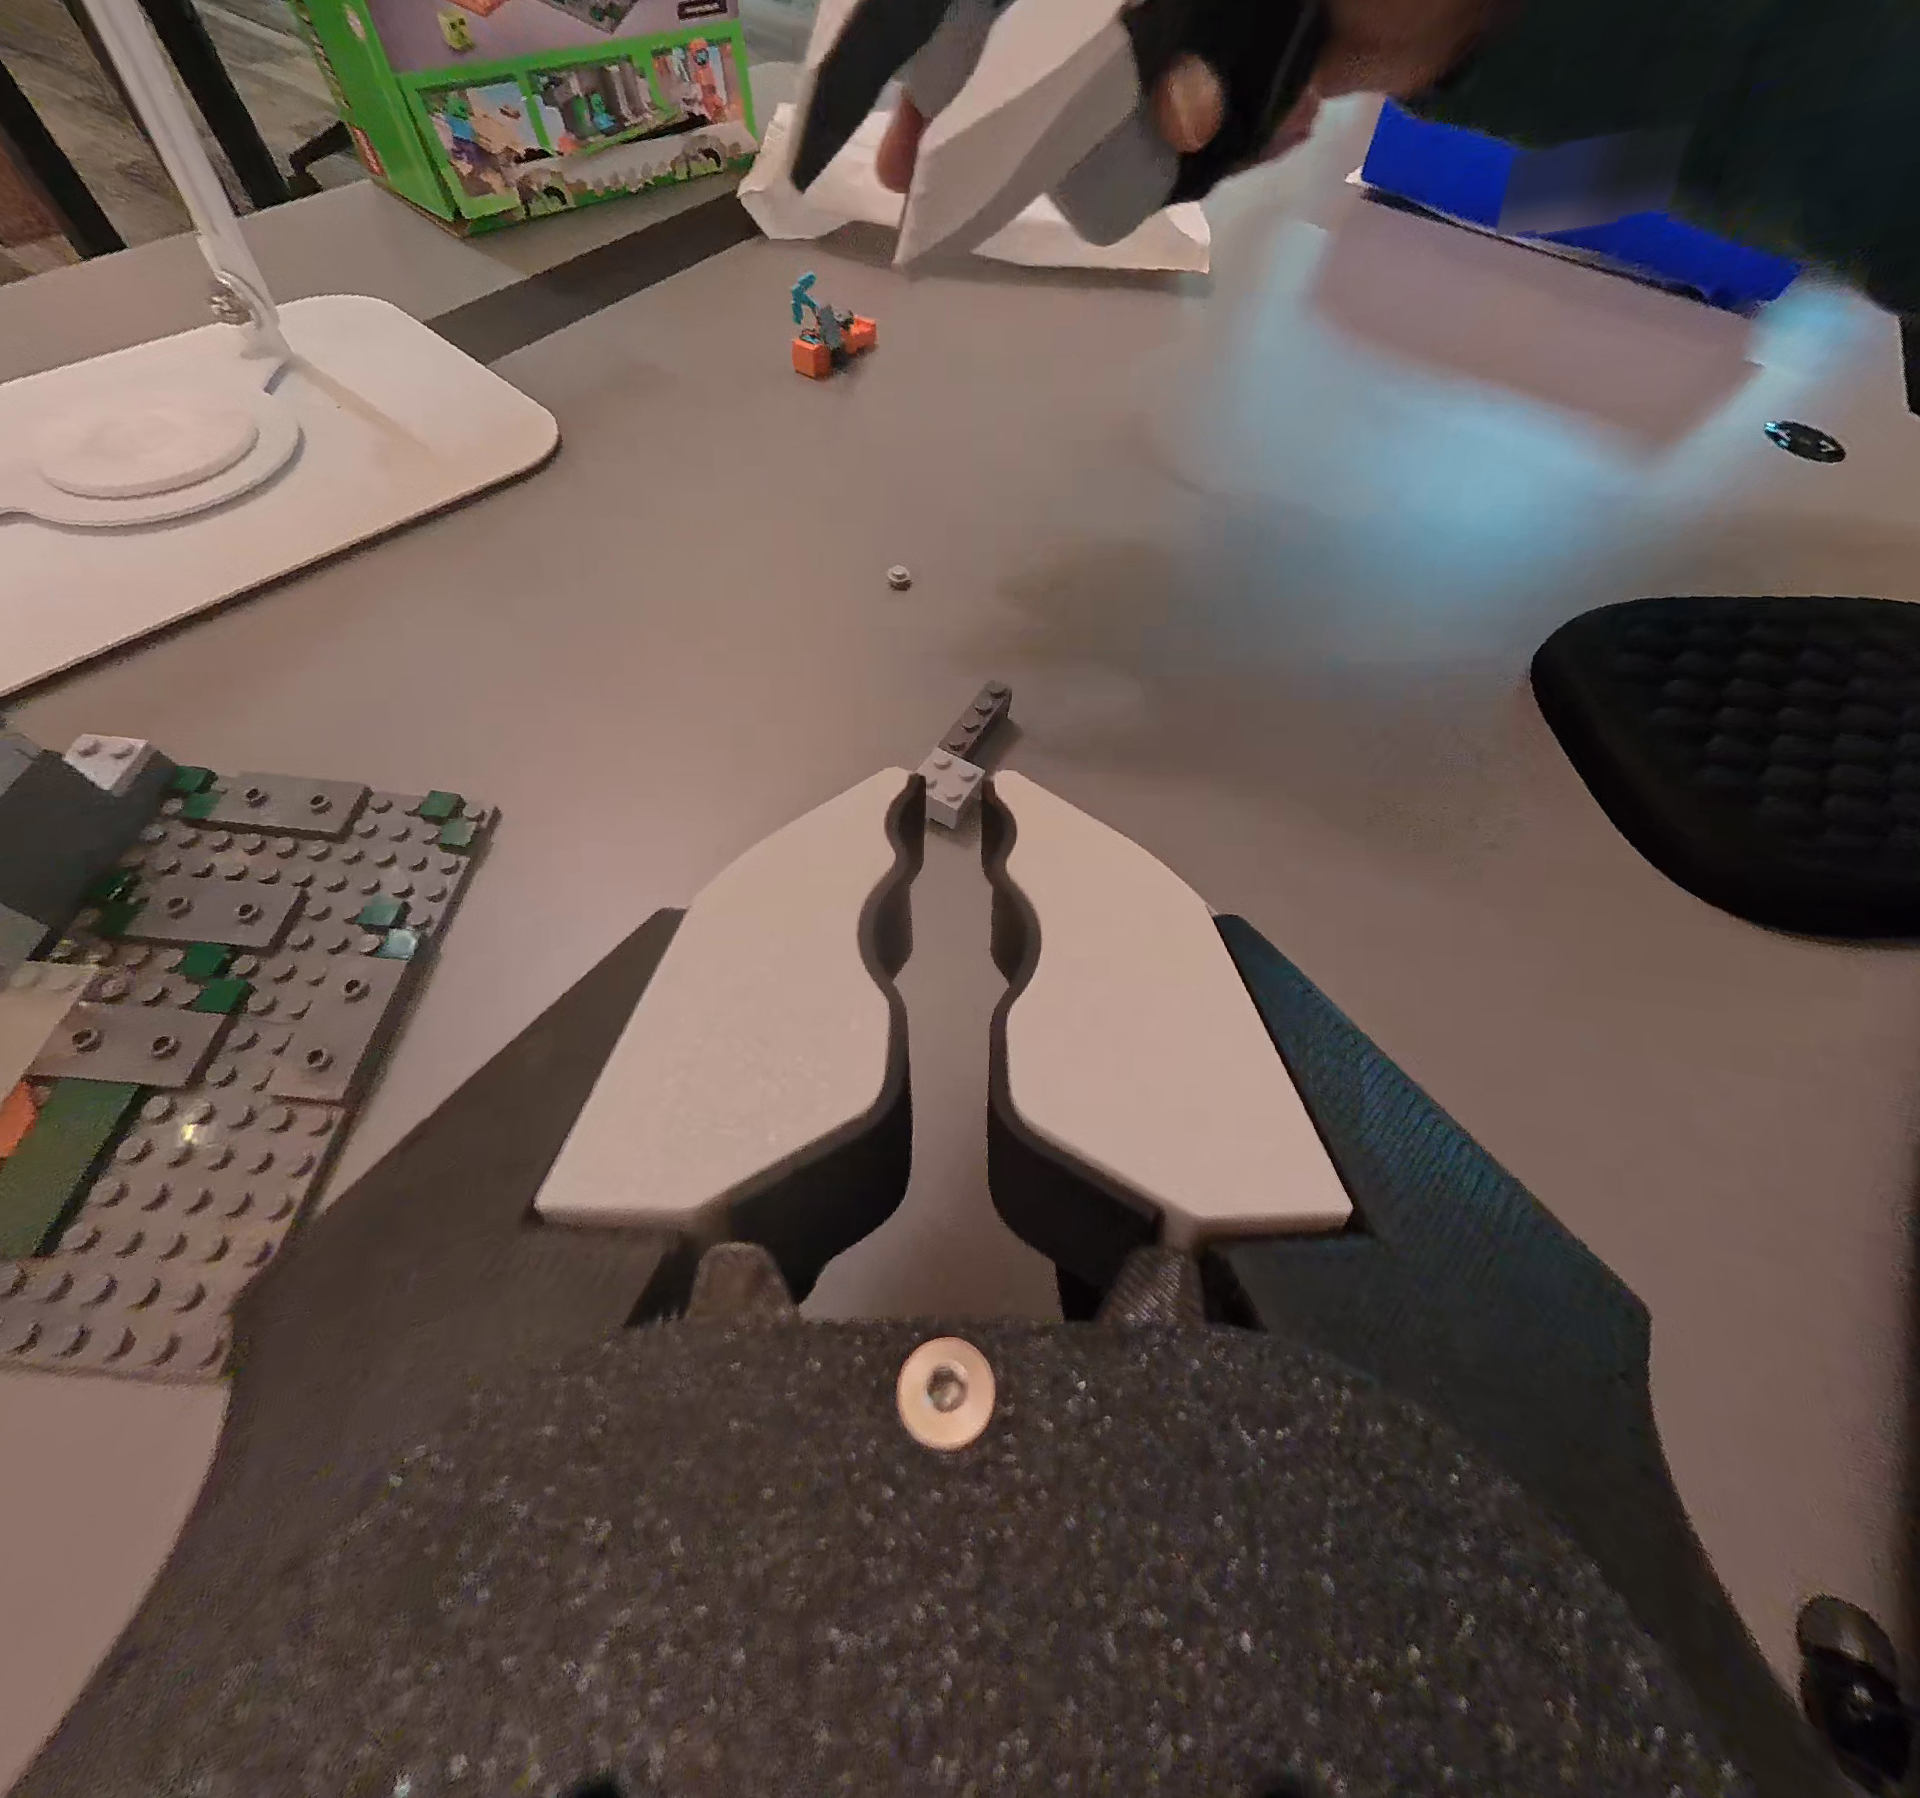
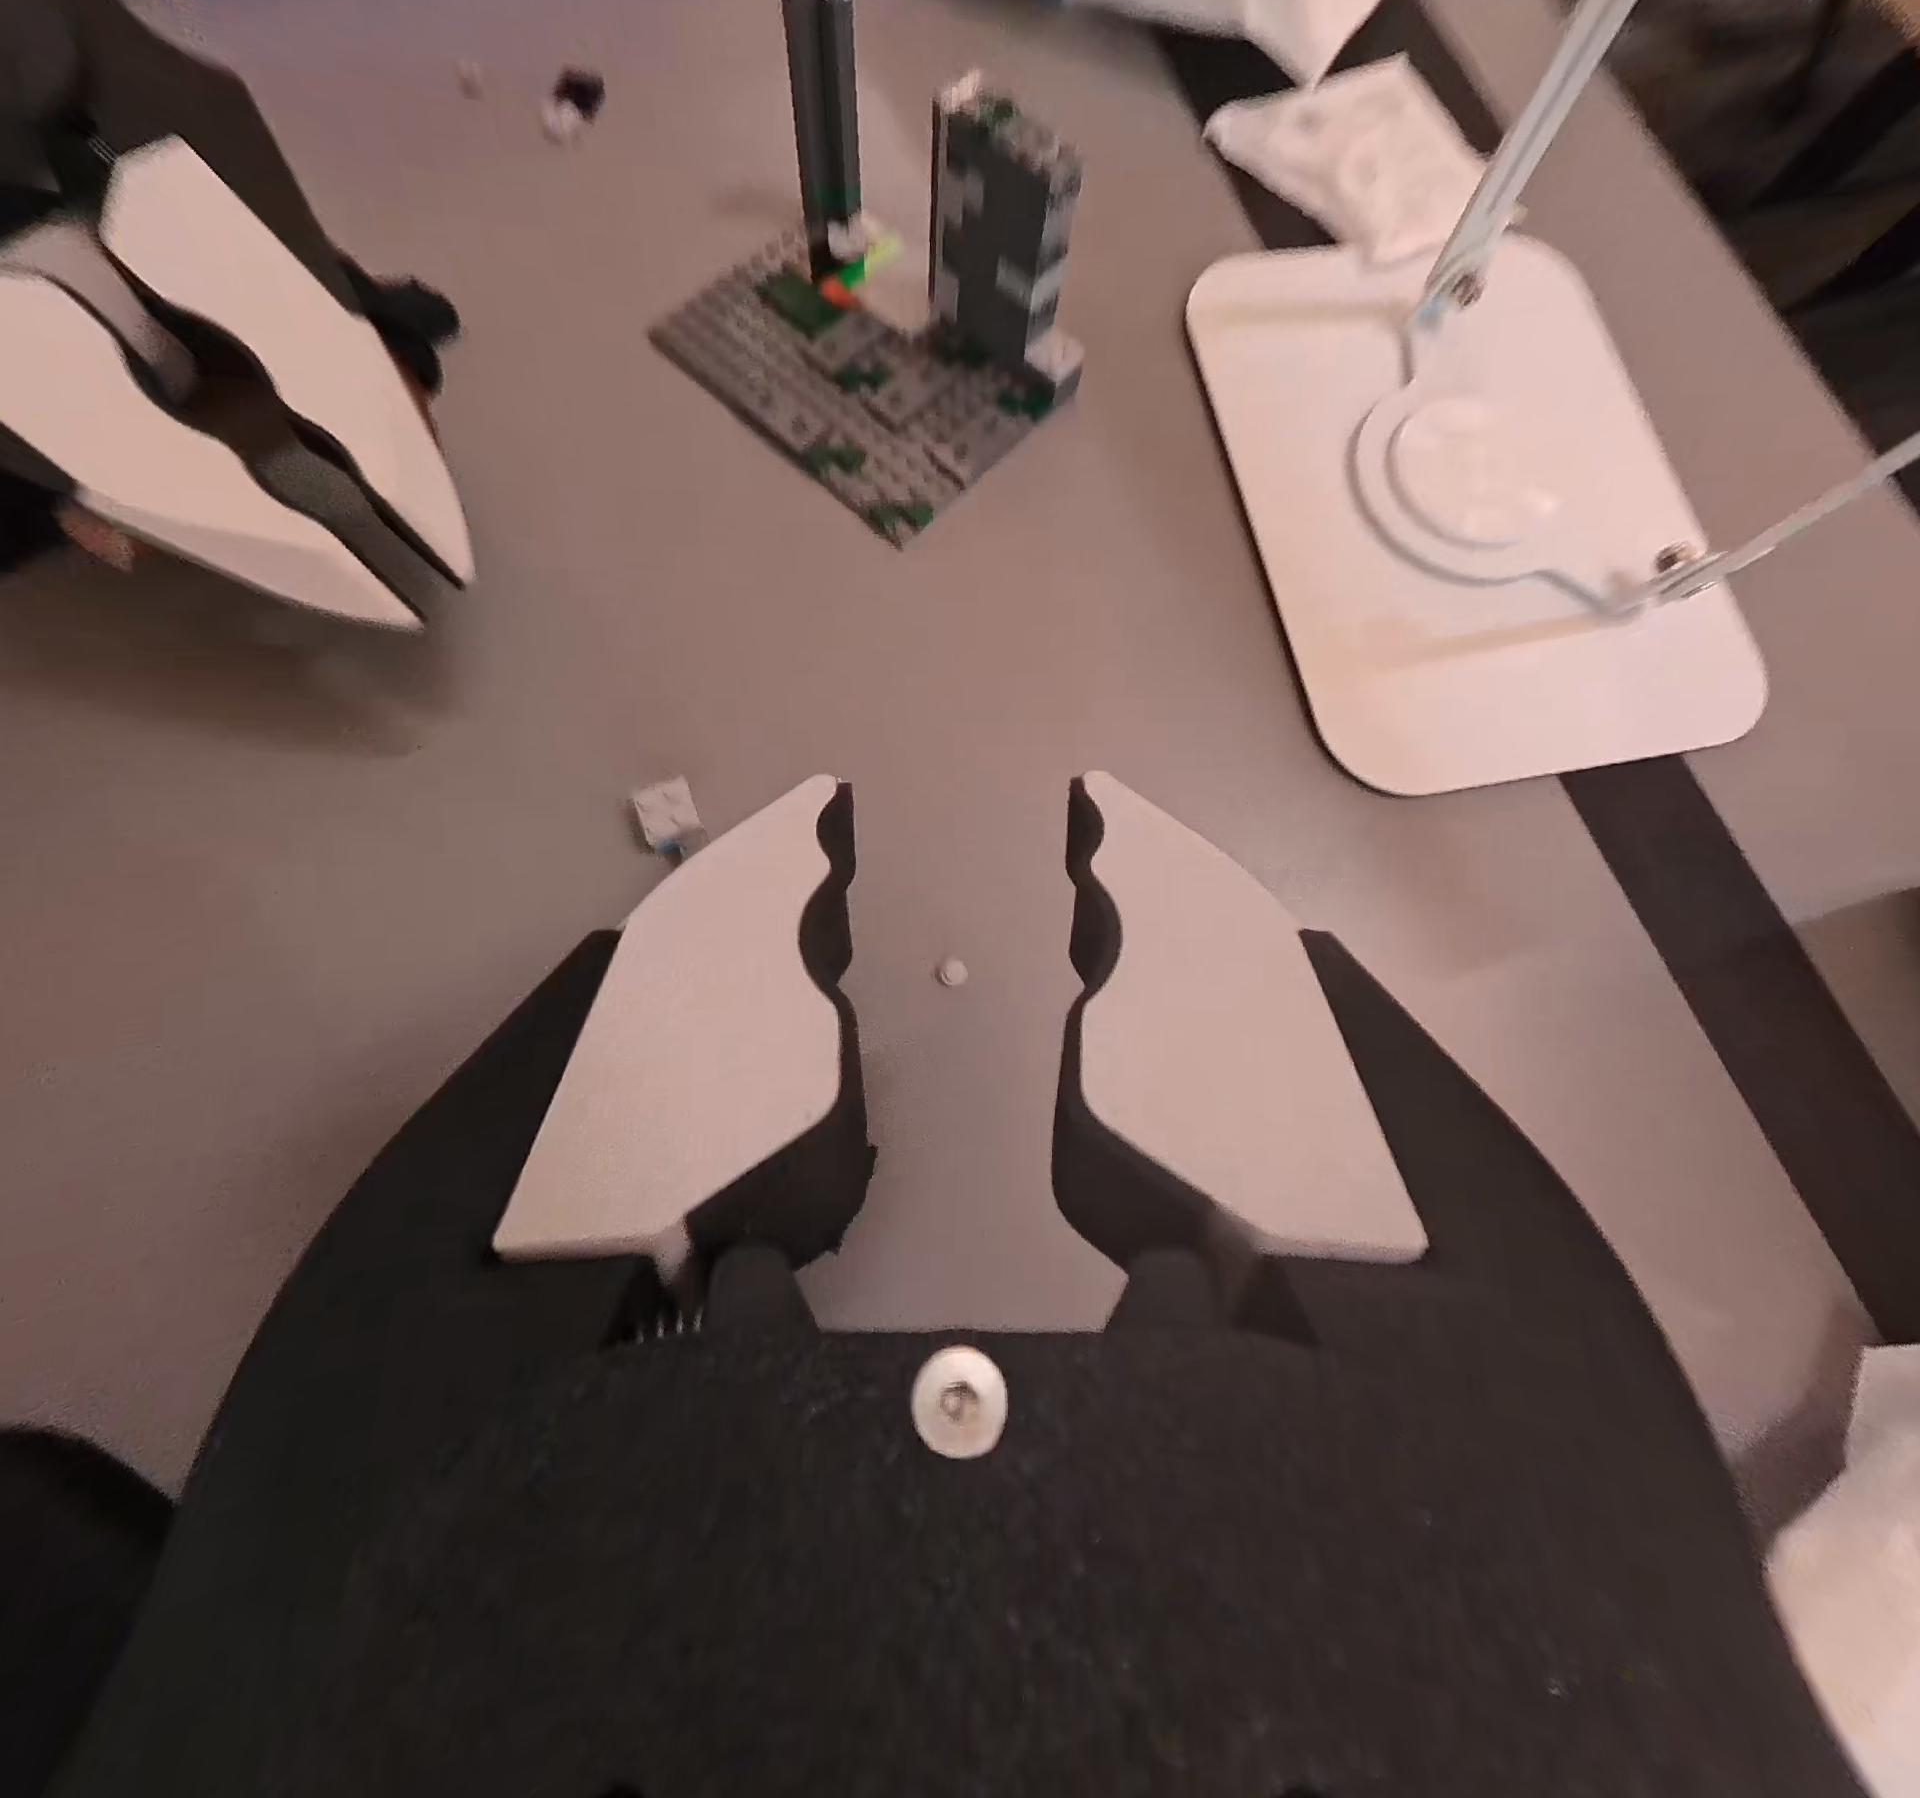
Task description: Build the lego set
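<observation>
The surface (image 1: 1195,917) is a matte grey top crossed by a dark seam near its far edge. Beyond it, wood-pattern flooring is visible.

A white lamp base (image 2: 1475,522) with thin metal rods rests on the surface. A black mesh pad (image 1: 1745,761) lies at the right edge in the left wrist view. A blue item (image 1: 1579,221) at the far side is too blurred to identify.

A green lego box (image 1: 551,55) stands upright at the far edge. Its printed panels carry pictures of the set; the lettering is not reproduced here. White paper bags (image 1: 997,231) lie beside it; their contents are hidden.

The lego build (image 2: 883,398) is a grey studded baseplate with green accents, carrying two dark towers. It sits left of the left tongs (image 1: 951,798). A small orange and teal lego assembly (image 1: 831,335) stands apart, near the bags. A loose round grey stud (image 1: 900,576) lies mid-surface.

The left tongs are closed on a light grey brick (image 1: 954,792) joined to a dark grey plate (image 1: 982,718), both low on the surface.

The right tongs (image 2: 961,798) are spread apart and empty, above the round stud.
</observation>
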{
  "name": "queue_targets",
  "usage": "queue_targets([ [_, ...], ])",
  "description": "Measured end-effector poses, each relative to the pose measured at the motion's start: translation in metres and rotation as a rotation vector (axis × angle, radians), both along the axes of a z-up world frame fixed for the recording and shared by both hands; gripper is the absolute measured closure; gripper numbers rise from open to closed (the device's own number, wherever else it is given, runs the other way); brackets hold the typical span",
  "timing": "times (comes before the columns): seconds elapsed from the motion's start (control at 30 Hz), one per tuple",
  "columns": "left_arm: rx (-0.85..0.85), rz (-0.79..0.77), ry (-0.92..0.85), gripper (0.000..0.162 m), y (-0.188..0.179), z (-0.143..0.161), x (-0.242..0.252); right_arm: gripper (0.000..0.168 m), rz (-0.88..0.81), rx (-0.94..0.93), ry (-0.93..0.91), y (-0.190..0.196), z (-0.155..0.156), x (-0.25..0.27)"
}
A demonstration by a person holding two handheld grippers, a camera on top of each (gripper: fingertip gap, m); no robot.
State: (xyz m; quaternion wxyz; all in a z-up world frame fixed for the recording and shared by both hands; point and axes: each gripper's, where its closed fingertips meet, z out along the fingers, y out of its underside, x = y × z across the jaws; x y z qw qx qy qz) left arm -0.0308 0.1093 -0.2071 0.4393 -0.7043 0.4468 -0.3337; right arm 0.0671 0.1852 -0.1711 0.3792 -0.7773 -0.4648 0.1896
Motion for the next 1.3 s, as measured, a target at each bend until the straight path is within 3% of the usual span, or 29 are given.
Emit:
queue_targets([
  [0.2,0.010,0.028,-0.023,0.152,0.005,0.006,-0.004,0.146,-0.111,0.104,0.244,-0.026,0.024,-0.015],
  [0.43,0.011,0.040,-0.024,0.152,0.008,0.005,-0.005,0.166,-0.254,0.080,0.468,-0.046,0.022,-0.037],
  [0.73,0.033,0.116,-0.022,0.154,0.027,0.009,-0.022,0.168,-0.375,0.231,0.528,-0.027,0.000,-0.018],
  [0.9,0.119,0.300,0.042,0.154,0.062,0.031,-0.087,0.168,-0.380,0.259,0.517,-0.029,-0.003,-0.010],
  [1.07,0.107,0.614,0.115,0.150,0.088,0.045,-0.210,0.168,-0.351,0.289,0.493,-0.034,0.001,-0.012],
  [1.17,0.002,0.678,0.185,0.141,0.083,0.029,-0.252,0.168,-0.327,0.287,0.494,-0.037,0.002,-0.017],
  [1.3,-0.085,0.655,0.333,0.133,0.075,-0.016,-0.261,0.168,-0.312,0.277,0.476,-0.038,-0.003,-0.022],
])
